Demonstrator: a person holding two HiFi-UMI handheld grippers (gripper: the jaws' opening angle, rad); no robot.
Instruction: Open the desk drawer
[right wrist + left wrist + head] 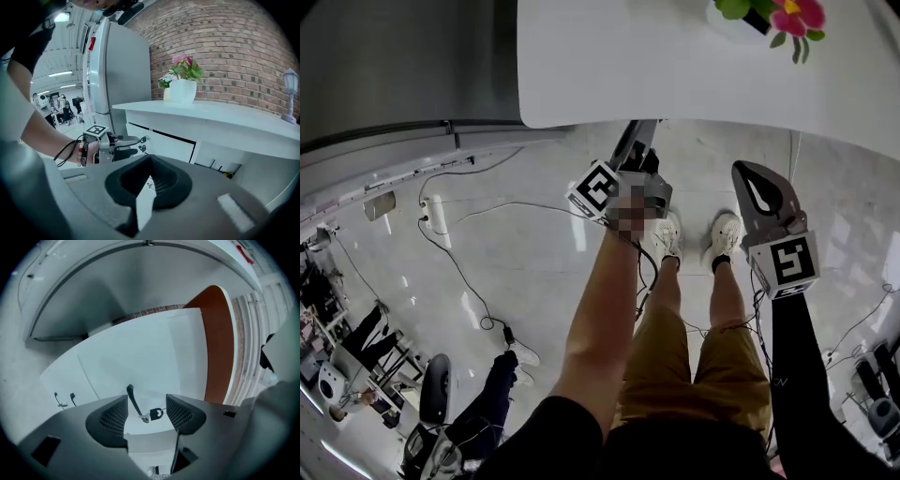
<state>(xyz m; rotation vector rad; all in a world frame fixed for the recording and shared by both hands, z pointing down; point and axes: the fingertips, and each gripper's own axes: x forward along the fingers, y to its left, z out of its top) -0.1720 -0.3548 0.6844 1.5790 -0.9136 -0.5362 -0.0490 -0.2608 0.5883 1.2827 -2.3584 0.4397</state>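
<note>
Two jaws of the left gripper (146, 412) partly apart, nothing pinched, framing the dark handle (134, 401) and small key (156, 414) of the white drawer (140, 357) just under the desk (220, 117) worktop's front edge, toward its left end; right gripper (149, 161) held back, jaws together, empty.

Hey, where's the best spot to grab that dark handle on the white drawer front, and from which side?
Take the dark handle at mid-bar, clear of the small key hanging by its end. Come straight at the white drawer front, one pad on each side: the bar is slim and seems to stand off the panel. The left tool, jaws apart, is lined up that way.
</note>
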